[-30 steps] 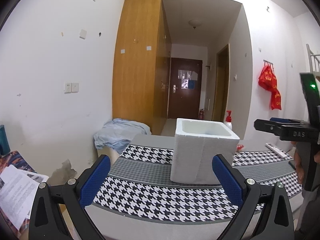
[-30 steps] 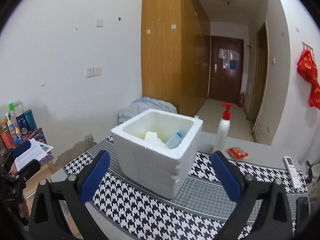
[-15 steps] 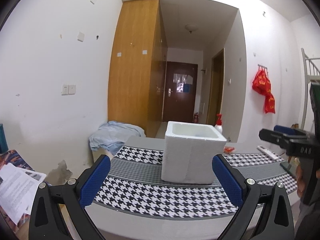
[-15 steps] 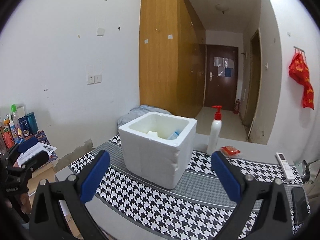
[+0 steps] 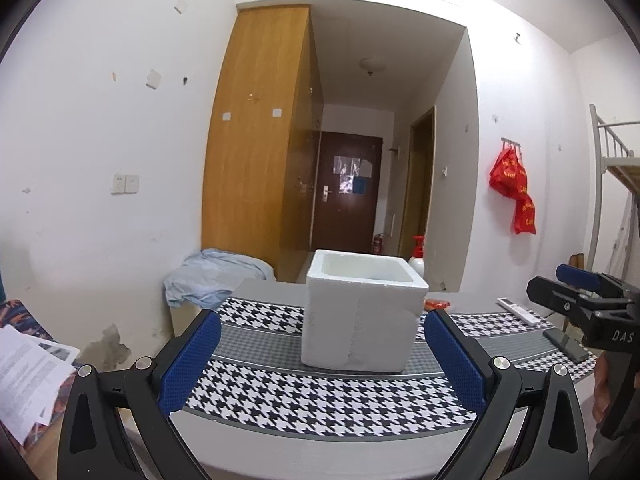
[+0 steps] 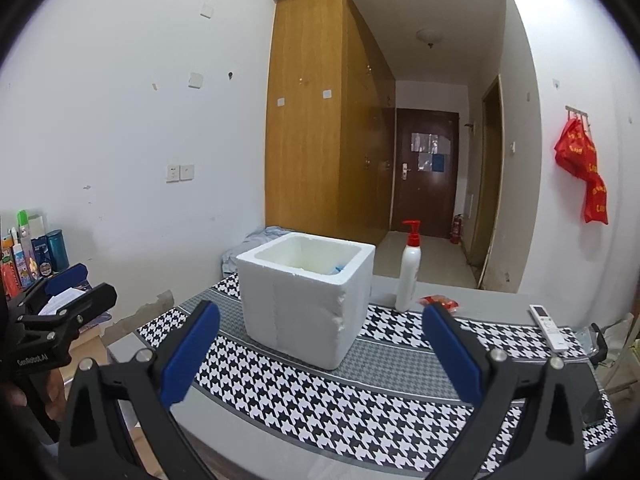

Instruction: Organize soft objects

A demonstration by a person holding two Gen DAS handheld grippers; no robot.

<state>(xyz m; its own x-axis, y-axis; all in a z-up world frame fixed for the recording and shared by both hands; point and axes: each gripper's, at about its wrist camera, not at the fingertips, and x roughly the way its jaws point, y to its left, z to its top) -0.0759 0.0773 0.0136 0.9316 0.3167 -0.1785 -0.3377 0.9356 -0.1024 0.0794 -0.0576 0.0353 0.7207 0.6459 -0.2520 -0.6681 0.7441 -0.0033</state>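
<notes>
A white foam box stands upright on the houndstooth cloth that covers the desk, and everything else is best placed from it. Its mouth is open upward, which suits it as the collecting bin: through the right wrist view a pale lump and a bit of blue show just inside its far rim, though too little is visible to say what they are. Behind the box to its right stands a pump bottle, upright; just beyond that lies a small red packet, and farther right a remote control, none of them touching the box. The left tongs and the right tongs are both spread wide with nothing between the blue pads, and both sit on the near side of the box, well back from it and off the cloth. That stance reads as a pause away from the work, either a sorting finished or a next item being sought. A crumpled blue cloth lies on a low surface beyond the box's left, off the desk.
</notes>
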